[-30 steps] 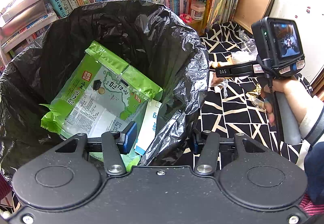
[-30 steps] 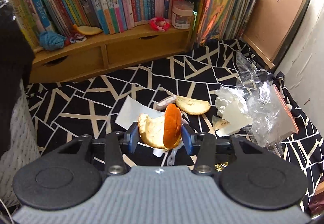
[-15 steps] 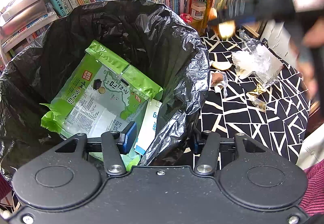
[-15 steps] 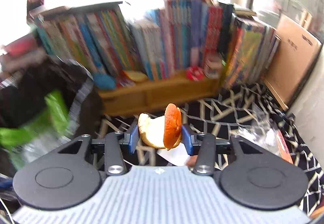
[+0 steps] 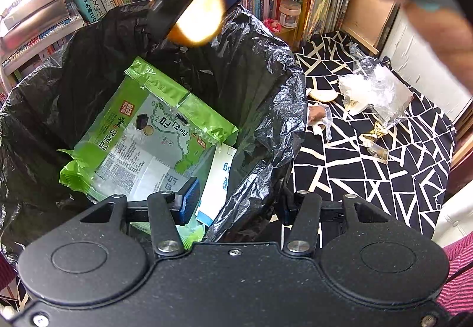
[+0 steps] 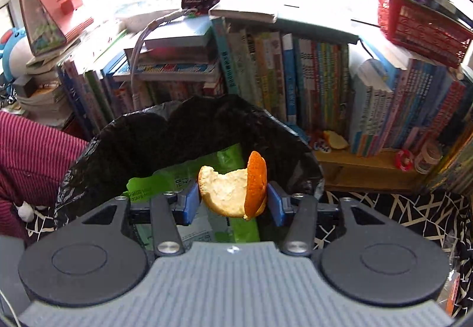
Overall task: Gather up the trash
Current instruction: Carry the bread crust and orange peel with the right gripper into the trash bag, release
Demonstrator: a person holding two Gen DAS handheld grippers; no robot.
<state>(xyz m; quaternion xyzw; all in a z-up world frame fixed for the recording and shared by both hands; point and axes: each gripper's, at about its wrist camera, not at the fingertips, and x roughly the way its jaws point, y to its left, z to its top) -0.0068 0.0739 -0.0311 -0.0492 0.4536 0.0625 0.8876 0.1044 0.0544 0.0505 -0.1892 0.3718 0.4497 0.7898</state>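
A black trash bag (image 5: 266, 66) stands open, with a green snack packet (image 5: 147, 125) and a white-blue carton (image 5: 220, 176) inside. My left gripper (image 5: 236, 204) is shut on the bag's near rim, whose plastic is bunched between the fingers. Above the opening, my right gripper (image 6: 230, 204) is shut on a piece of orange peel (image 6: 233, 191). In the left wrist view that peel (image 5: 195, 22) and the right gripper (image 5: 204, 13) appear blurred over the bag's far side. Below the peel in the right wrist view lie the bag (image 6: 147, 143) and the green packet (image 6: 230, 158).
On the black-and-white patterned cloth (image 5: 354, 173) right of the bag lie a crumpled clear wrapper (image 5: 375, 90), another peel piece (image 5: 322, 94), a small wrapper (image 5: 317, 115) and gold foil scraps (image 5: 374, 134). Bookshelves (image 6: 295, 75) stand close behind. A red striped sleeve (image 6: 29, 143) is at the left.
My right gripper has carried the orange peel up from the cloth and leftward to above the bag's opening. The left gripper and the bag have stayed still.
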